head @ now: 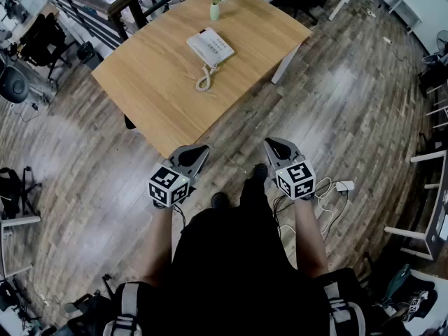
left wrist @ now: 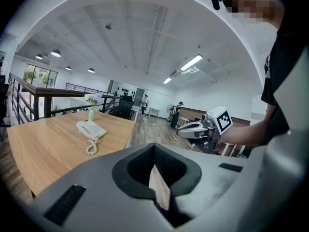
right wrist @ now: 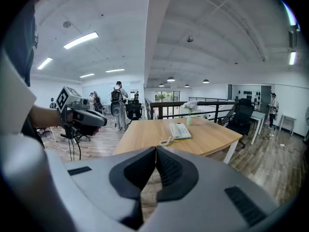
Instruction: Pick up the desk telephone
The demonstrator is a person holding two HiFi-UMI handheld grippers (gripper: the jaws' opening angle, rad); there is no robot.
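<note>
telephone (head: 210, 47) on table (head: 154, 96) — untouched

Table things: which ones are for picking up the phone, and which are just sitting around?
For the job: desk telephone, left gripper, right gripper, both shut and empty.
Just sitting there: flower vase, white cable on the floor.

White desk telephone (head: 210, 47), handset in its cradle, coiled cord trailing forward, lying flat on wooden table (head: 154, 96)
</note>
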